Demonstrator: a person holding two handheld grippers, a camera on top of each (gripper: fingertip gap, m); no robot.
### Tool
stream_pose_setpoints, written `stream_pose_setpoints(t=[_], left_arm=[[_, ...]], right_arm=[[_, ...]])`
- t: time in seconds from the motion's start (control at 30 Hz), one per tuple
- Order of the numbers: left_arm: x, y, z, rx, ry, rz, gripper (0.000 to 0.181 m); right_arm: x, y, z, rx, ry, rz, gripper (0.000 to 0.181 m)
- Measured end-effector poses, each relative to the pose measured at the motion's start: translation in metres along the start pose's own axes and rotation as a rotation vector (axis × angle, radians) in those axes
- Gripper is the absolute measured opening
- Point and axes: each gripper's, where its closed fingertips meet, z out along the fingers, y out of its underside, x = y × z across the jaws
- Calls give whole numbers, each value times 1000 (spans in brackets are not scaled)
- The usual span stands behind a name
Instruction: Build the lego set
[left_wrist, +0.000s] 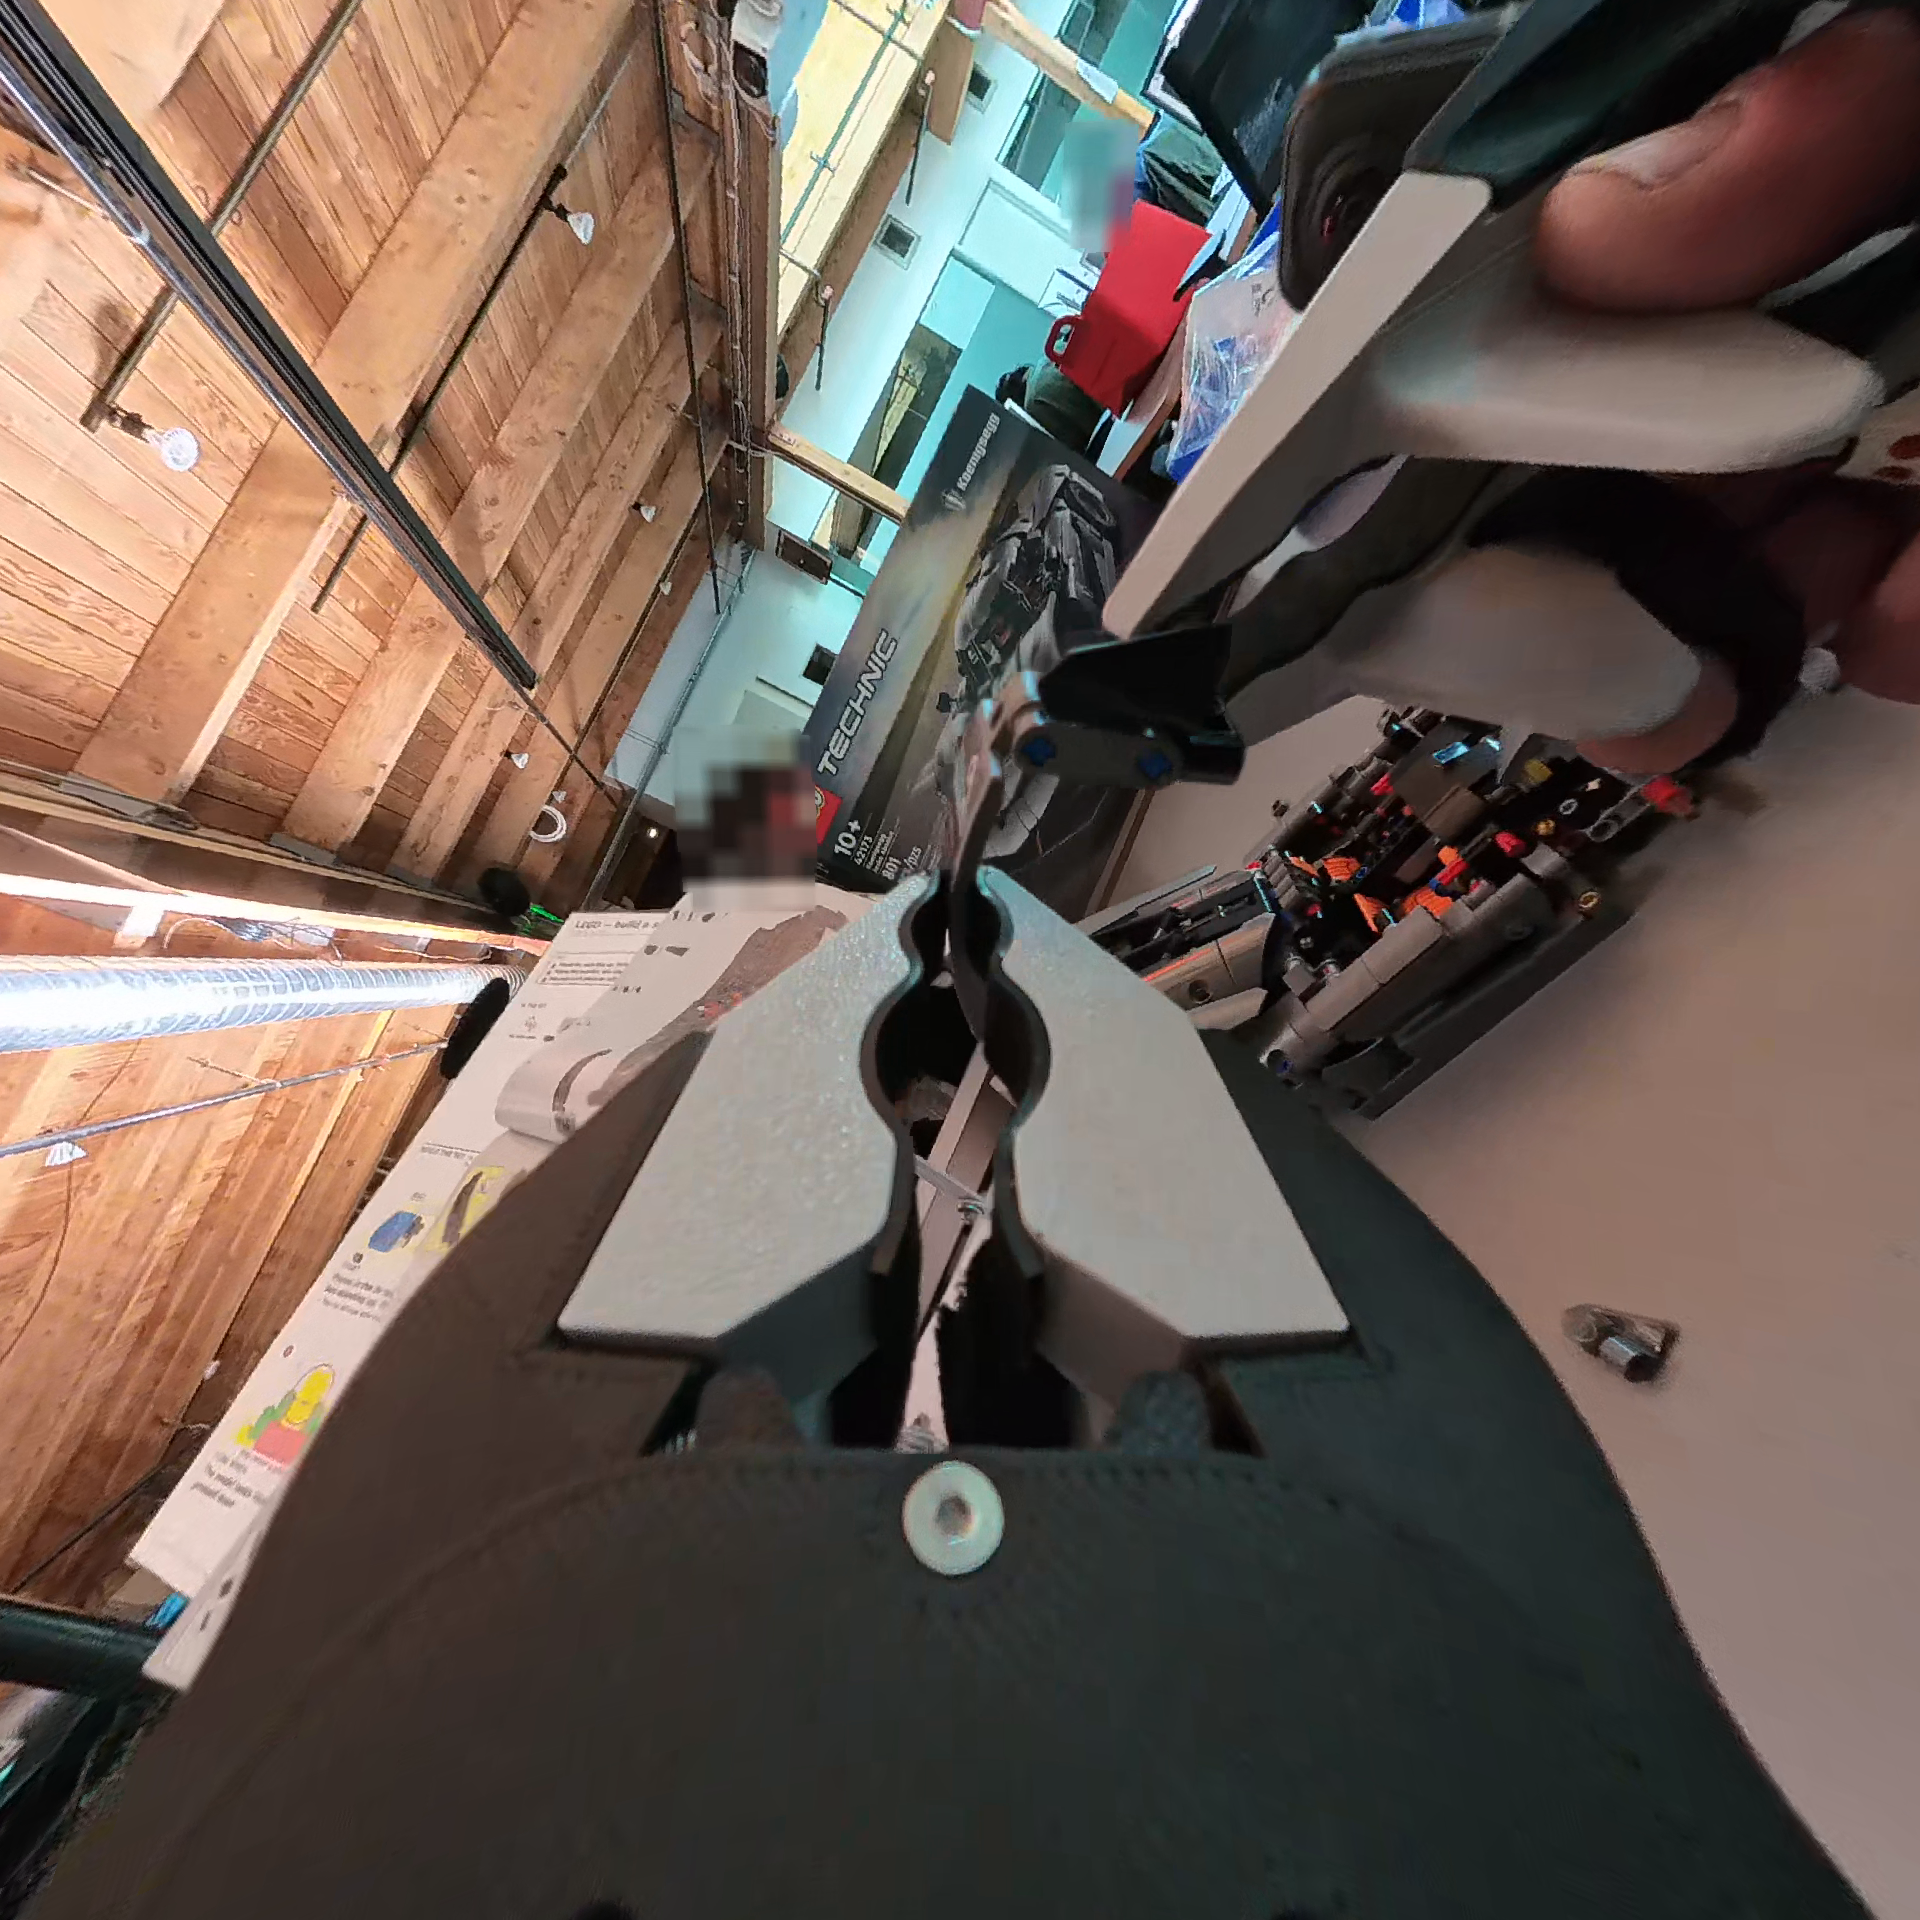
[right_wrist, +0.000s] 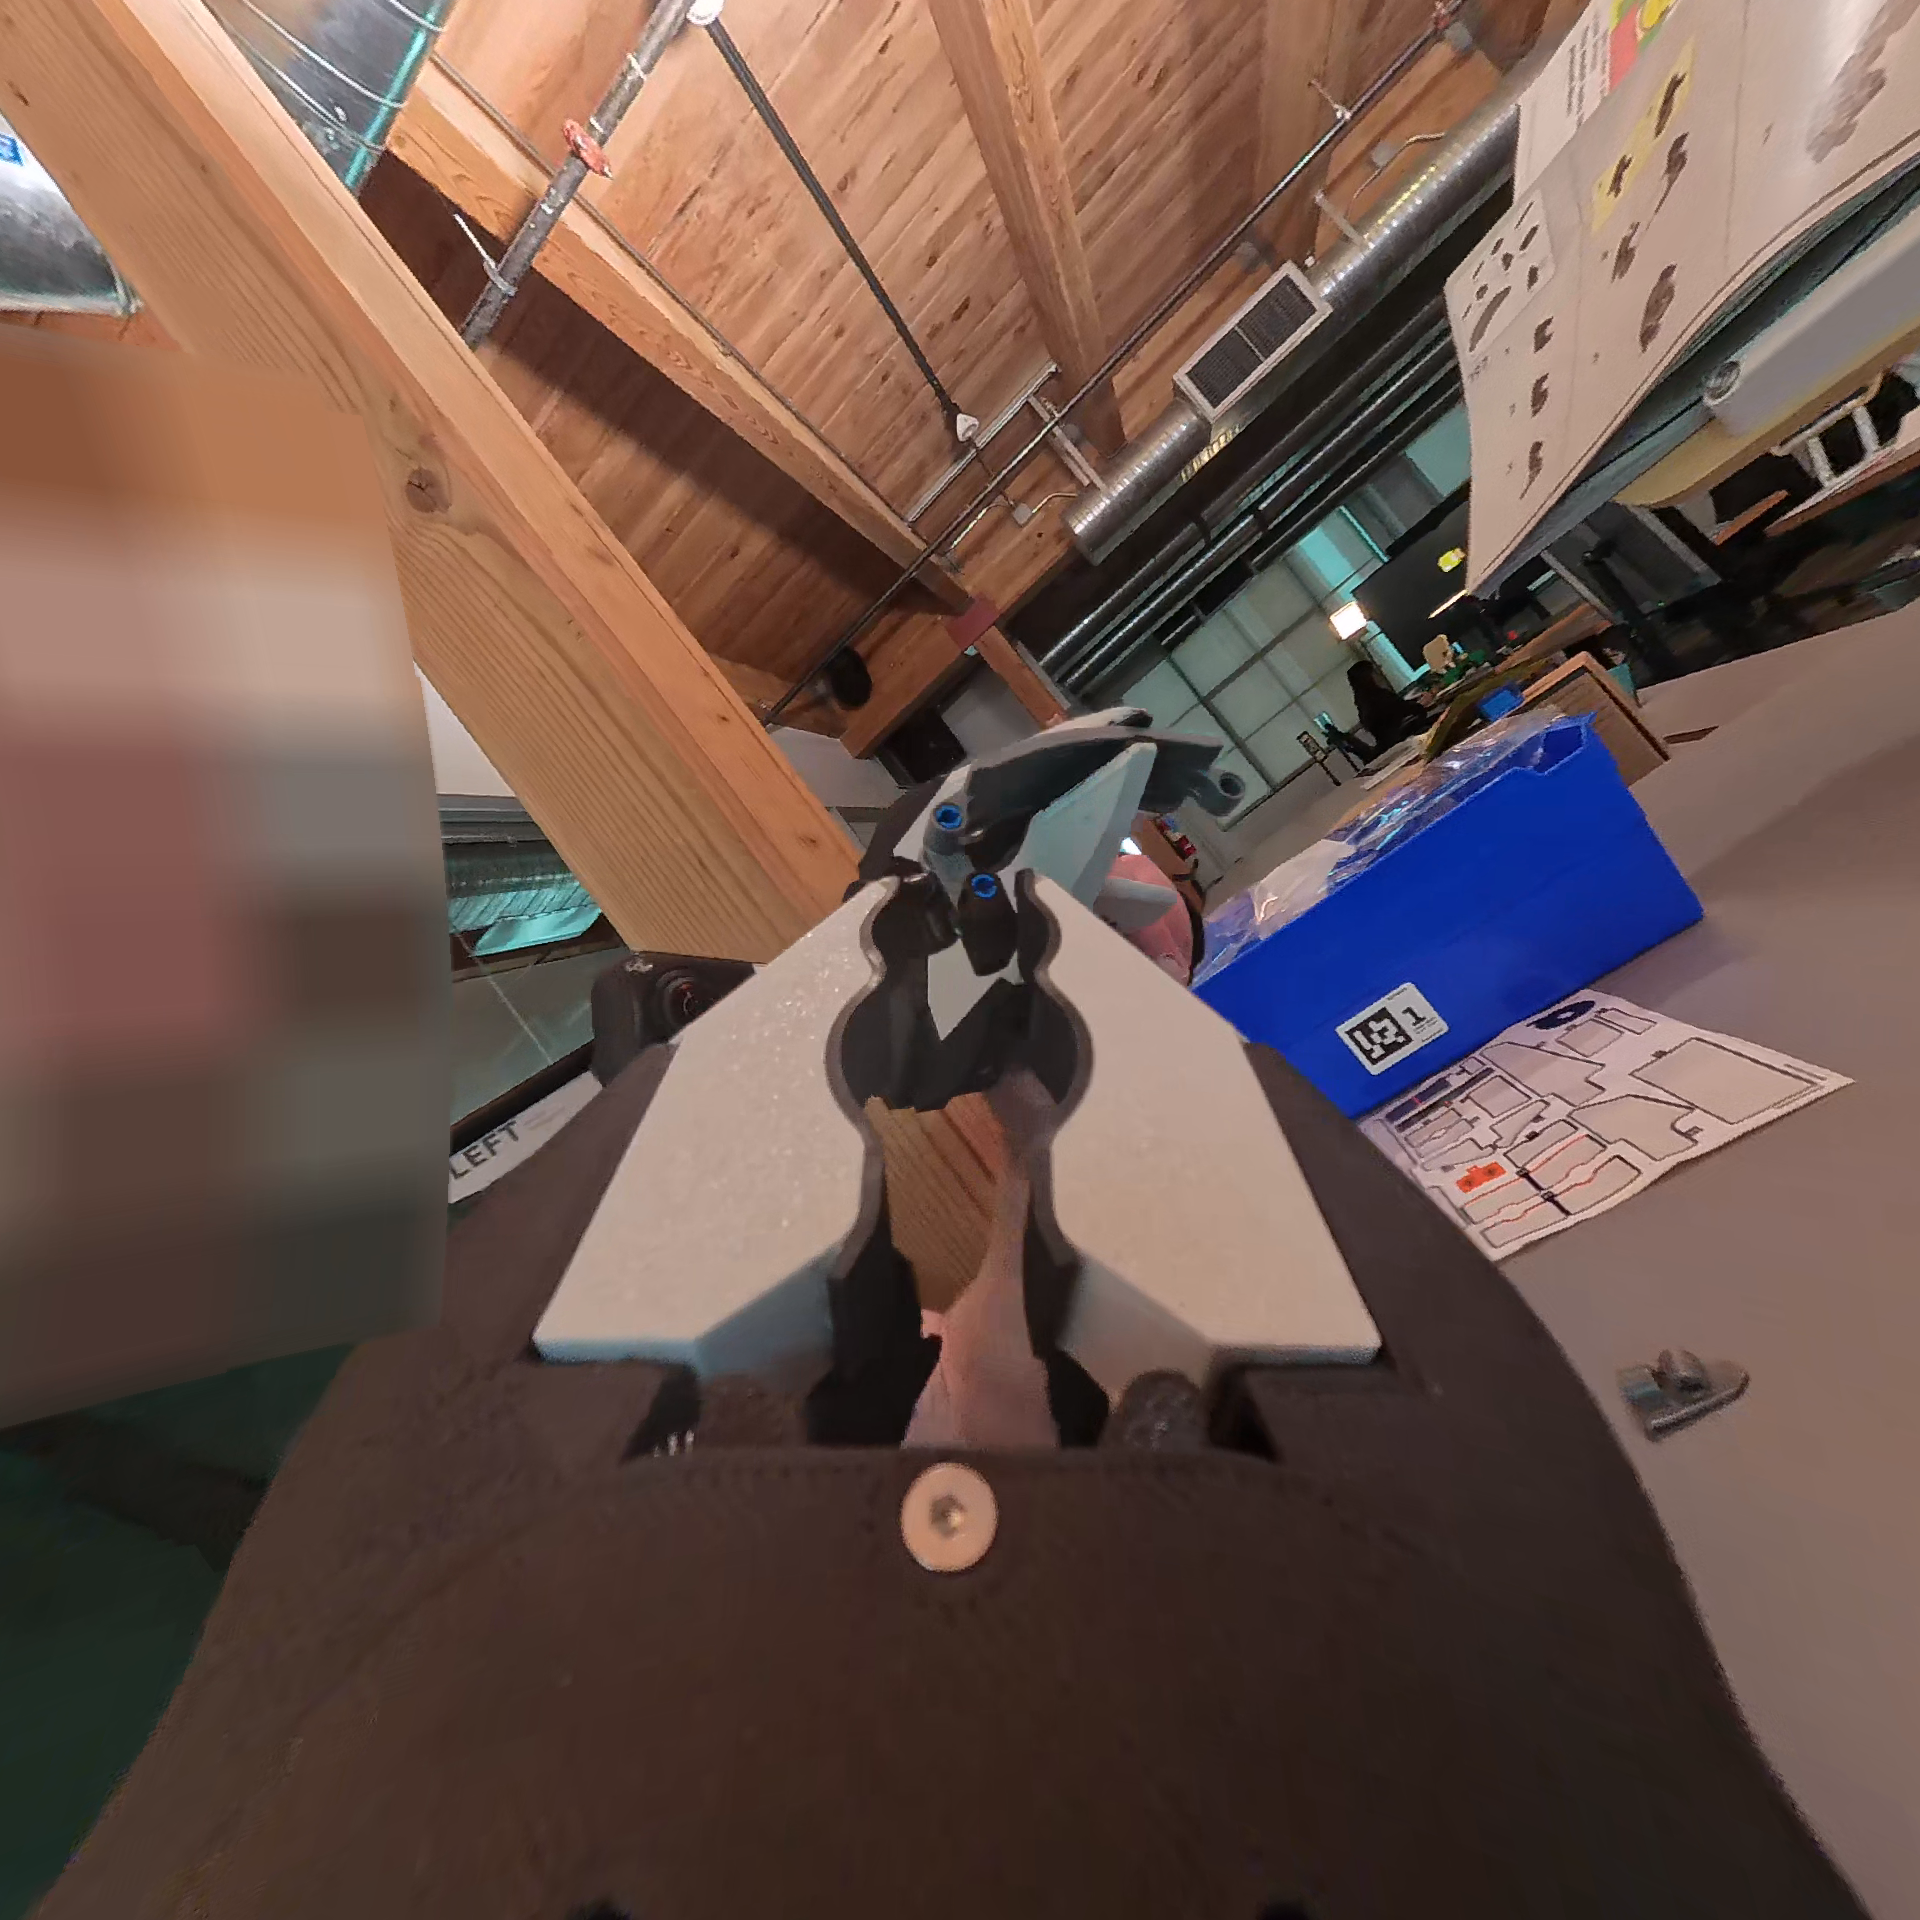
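Note:
My left gripper (left_wrist: 961, 909) is shut on a thin dark grey panel (left_wrist: 982, 821) that sticks up past its tips. My right gripper (left_wrist: 1153, 686) comes in from the upper right in the left wrist view and is shut on a black piece with blue pins (left_wrist: 1101, 753) joined to that panel. In the right wrist view my right gripper (right_wrist: 956, 899) grips the same black and grey sub-assembly (right_wrist: 1039, 790), held in the air. A pale finger of the left gripper (right_wrist: 1101, 831) shows behind it. The partly built model (left_wrist: 1455, 894) lies on the table.
A lego box (left_wrist: 935, 665) and an open instruction booklet (left_wrist: 582, 1049) stand behind. A blue bin (right_wrist: 1475, 935) with bags and a sticker sheet (right_wrist: 1590, 1112) lie on the grey table (right_wrist: 1714, 1558). A small grey piece (right_wrist: 1683, 1382) lies loose; it also shows in the left wrist view (left_wrist: 1621, 1340). About 5 cm separates my left fingertips from my right.

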Motion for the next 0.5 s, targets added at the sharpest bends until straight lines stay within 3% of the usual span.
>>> stream_pose_setpoints(t=[0.27, 0.5], left_arm=[[-1, 9, 5, -45, 8, -25, 0], [-6, 10, 5, -57, 9, -63, 0]], right_arm=[[6, -8, -4, 20, 106, -103, 32], [15, 3, 1, -95, 291, -349, 44]])
